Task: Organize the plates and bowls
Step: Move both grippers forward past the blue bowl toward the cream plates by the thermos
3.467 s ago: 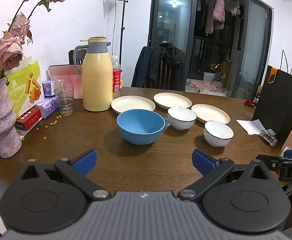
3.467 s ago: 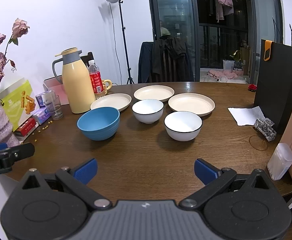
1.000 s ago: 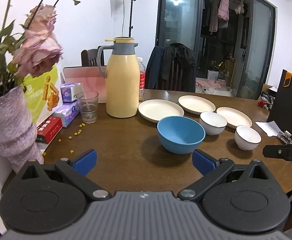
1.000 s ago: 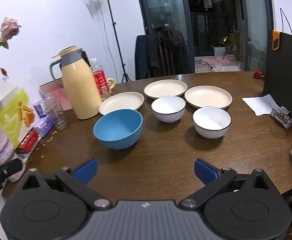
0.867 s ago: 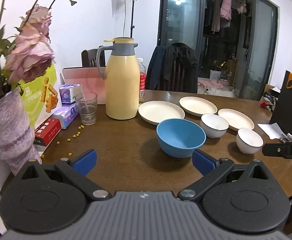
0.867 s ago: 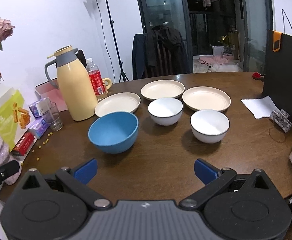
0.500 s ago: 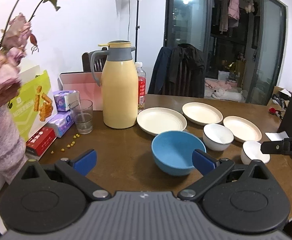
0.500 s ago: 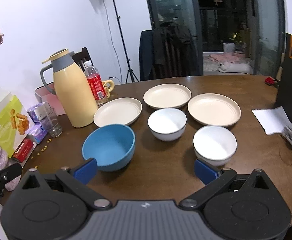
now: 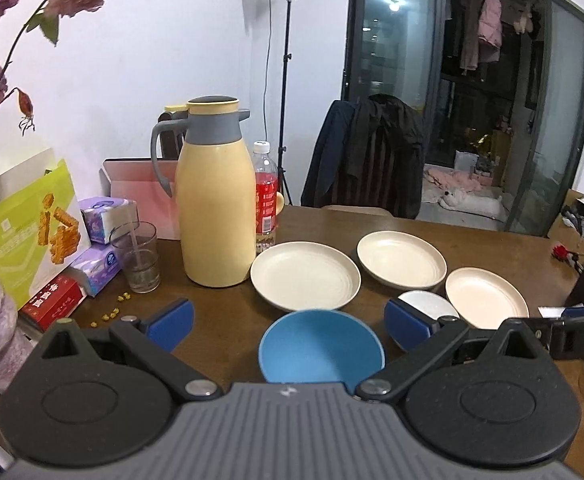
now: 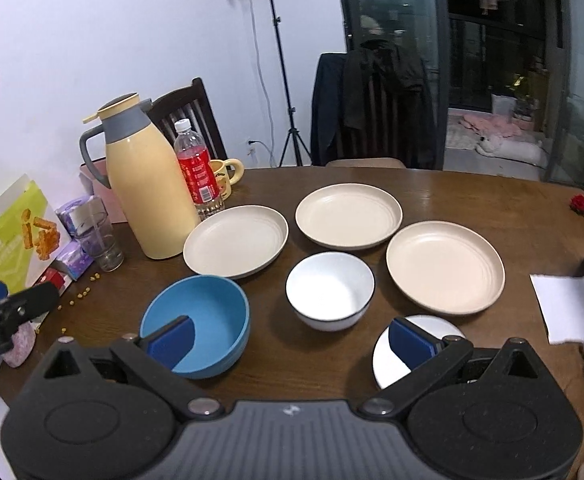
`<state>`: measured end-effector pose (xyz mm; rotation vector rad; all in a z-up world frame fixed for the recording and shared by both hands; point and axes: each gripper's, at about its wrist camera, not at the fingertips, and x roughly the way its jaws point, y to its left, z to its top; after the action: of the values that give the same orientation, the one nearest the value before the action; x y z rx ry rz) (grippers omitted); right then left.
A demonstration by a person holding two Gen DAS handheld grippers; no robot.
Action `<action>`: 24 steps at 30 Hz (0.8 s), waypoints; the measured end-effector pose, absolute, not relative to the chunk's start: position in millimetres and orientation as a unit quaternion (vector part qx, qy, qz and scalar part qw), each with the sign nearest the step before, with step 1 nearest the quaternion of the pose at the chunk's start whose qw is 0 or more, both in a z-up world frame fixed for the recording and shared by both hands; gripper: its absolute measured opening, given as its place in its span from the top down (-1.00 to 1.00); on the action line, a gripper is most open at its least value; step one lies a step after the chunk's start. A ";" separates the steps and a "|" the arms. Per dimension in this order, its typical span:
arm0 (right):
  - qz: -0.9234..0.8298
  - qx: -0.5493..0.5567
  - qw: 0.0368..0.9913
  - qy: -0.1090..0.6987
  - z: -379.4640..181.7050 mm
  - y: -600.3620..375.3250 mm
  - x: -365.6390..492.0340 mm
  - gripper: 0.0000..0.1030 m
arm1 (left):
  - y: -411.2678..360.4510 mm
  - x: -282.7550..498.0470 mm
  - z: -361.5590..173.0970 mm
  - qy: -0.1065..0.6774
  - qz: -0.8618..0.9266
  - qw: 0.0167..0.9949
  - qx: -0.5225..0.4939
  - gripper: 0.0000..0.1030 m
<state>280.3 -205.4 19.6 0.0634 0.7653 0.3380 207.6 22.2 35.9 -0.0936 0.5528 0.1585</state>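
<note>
Both grippers are seen closer to the dishes and higher above the brown wooden table point(image 10: 492, 200) than half a second earlier. Left gripper point(image 9: 287, 322) is held over the near edge of the table with its jaws wide apart and nothing between them; the empty round blue bowl point(image 9: 320, 346) is seen in the gap. Right gripper point(image 10: 289, 338) is likewise spread wide and empty. Its left blue pad overlaps the blue bowl point(image 10: 195, 324) in view, and its right pad overlaps the nearer white black-rimmed bowl point(image 10: 398, 360). A second white black-rimmed bowl point(image 10: 330, 290), empty, is seen between them, farther back. Three empty cream round plates point(image 10: 235, 240) point(image 10: 348, 215) point(image 10: 446, 266) are arranged in an arc behind the bowls. A yellow thermos jug with a grey collar point(image 10: 145, 192) is placed left of the plates, with a clear drinking glass point(image 10: 101, 240) beside it.
</note>
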 end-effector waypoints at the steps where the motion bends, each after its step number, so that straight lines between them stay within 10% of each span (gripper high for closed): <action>1: 0.169 0.028 0.911 0.374 20.6 -206.4 285.2 -1.00 | 19.3 211.8 37.0 0.274 0.082 0.957 -0.048 -1.00; 24: 0.215 0.003 0.885 0.413 30.5 -181.2 386.7 -1.00 | 27.4 287.6 58.6 0.324 0.138 0.934 -0.053 -1.00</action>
<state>386.7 -181.2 30.5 0.0054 0.8602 0.4476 287.6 27.4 58.6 -0.1093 0.6628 0.2820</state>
